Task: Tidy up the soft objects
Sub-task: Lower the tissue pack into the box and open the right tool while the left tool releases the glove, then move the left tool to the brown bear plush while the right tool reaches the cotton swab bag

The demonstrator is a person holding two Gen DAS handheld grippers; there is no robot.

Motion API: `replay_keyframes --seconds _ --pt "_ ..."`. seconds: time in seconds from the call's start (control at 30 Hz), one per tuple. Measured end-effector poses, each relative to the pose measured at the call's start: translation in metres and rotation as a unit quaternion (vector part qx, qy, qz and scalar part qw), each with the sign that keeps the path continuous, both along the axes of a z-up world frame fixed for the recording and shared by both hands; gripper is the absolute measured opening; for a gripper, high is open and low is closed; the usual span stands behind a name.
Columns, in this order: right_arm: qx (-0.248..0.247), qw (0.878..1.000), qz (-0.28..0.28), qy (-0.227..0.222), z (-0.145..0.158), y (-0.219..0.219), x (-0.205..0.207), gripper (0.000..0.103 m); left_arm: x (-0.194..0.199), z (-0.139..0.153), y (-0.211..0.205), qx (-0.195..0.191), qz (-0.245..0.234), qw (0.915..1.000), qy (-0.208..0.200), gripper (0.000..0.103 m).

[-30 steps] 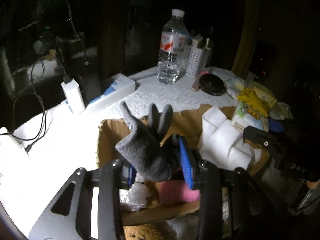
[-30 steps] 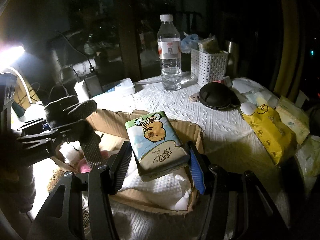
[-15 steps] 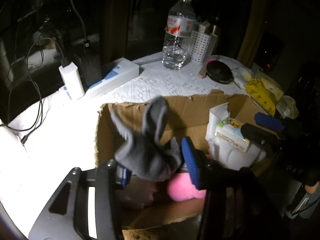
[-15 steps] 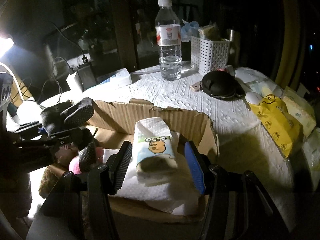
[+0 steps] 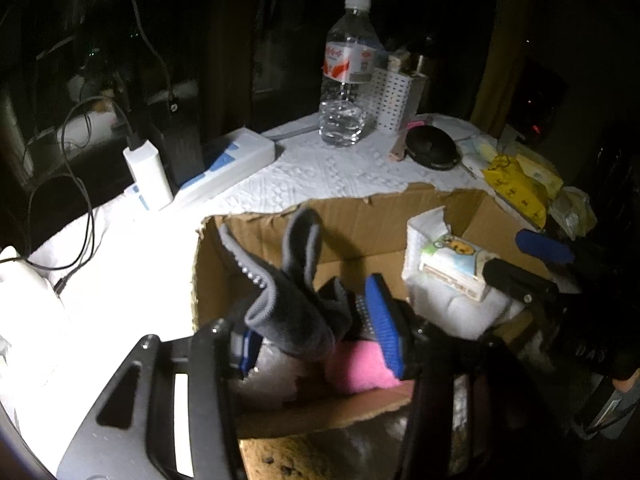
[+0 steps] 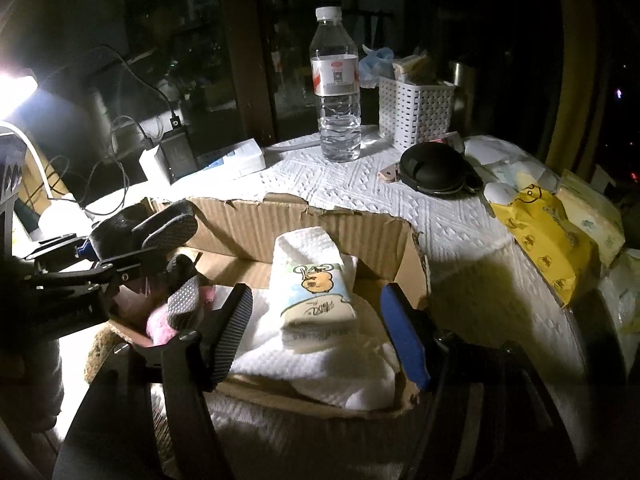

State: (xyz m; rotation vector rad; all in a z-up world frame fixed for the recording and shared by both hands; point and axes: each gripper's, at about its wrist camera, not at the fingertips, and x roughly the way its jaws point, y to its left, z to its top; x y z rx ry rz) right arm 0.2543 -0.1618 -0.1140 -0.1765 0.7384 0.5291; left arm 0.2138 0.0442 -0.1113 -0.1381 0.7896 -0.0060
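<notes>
Tissue pack (image 6: pixel 310 294) now dropped from R gripper (image 6: pixel 316 332) onto white towel (image 6: pixel 320 364) in cardboard box (image 6: pixel 320 220), jaws opening, L gripper (image 5: pixel 308 340) w/ grey glove (image 5: pixel 292 304) between spread pads, over box.

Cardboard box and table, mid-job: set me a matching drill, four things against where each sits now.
1 grey knitted glove
2 cartoon-printed tissue pack
3 clear plastic water bottle
4 yellow printed packet

A upright on the table beyond the torn cardboard box
B lying on the table right of the box
C on white paper towels inside the box
D between the left hand-held gripper's fingers

Pairs: 1-D, 2-C, 3-A, 4-B
</notes>
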Motion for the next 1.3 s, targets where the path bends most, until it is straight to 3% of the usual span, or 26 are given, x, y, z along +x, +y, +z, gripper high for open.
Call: replay_keyframes --seconds 0.53,0.6,0.63,1.3 --pt "0.01 1.0 -0.001 -0.023 0.018 -0.015 -0.035 0.07 -0.035 0.024 -0.015 0.014 -0.014 0.9997 -0.017 0.052" --pt "0.012 1.0 0.0 -0.025 0.02 -0.015 -0.041 0.07 -0.042 0.028 -0.016 0.013 -0.016 0.9995 -0.022 0.076" --pt "0.013 1.0 0.0 -0.026 0.021 -0.015 -0.044 0.07 -0.047 0.03 -0.015 0.008 -0.017 0.9995 -0.027 0.079" --pt "0.016 0.999 0.003 -0.039 0.029 -0.011 -0.094 0.07 -0.099 0.035 -0.02 0.006 -0.032 0.9989 -0.035 0.079"
